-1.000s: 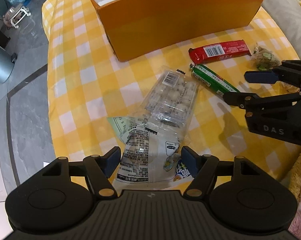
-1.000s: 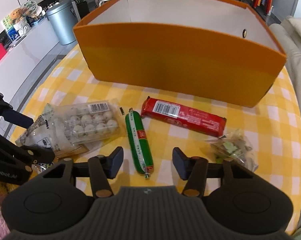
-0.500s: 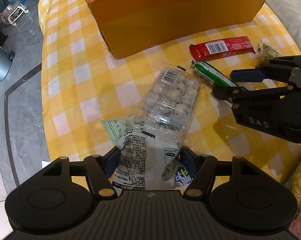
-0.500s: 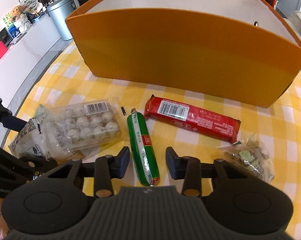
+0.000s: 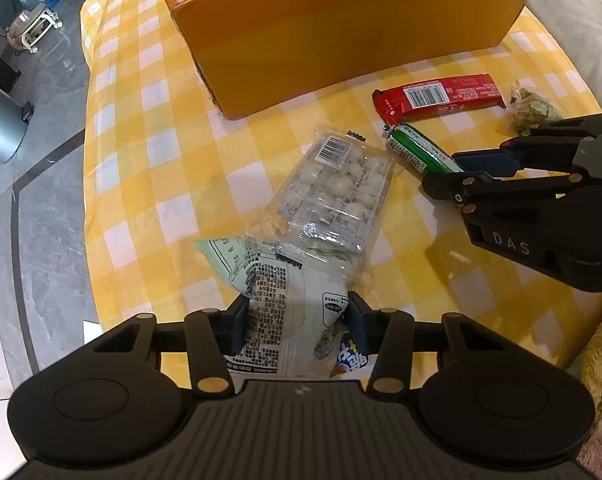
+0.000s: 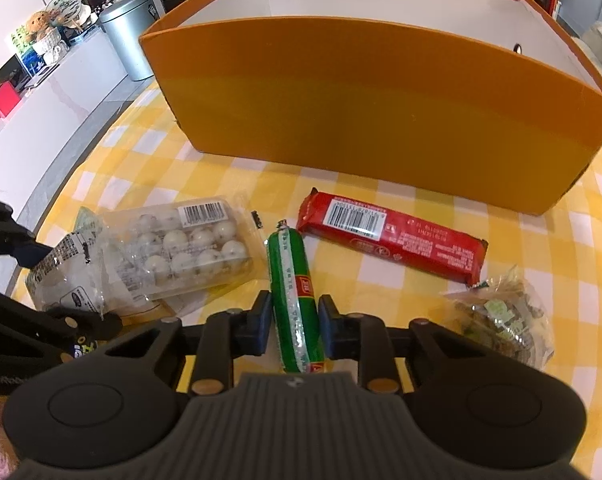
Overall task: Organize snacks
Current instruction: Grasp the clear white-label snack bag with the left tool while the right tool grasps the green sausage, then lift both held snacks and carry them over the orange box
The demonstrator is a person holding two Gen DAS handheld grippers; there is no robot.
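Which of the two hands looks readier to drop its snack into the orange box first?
Right, probably. The right gripper is shut on the green sausage; the left gripper is closing around the white packet, partly under the clear tray.

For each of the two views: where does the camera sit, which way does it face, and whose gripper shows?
Left wrist: behind the left gripper, looking steeply down; jaws closing on the white snack bag; right gripper at right.
Right wrist: behind the right gripper, shut on the green sausage; faces the orange box.
Shared: the sausage, box and egg pack.
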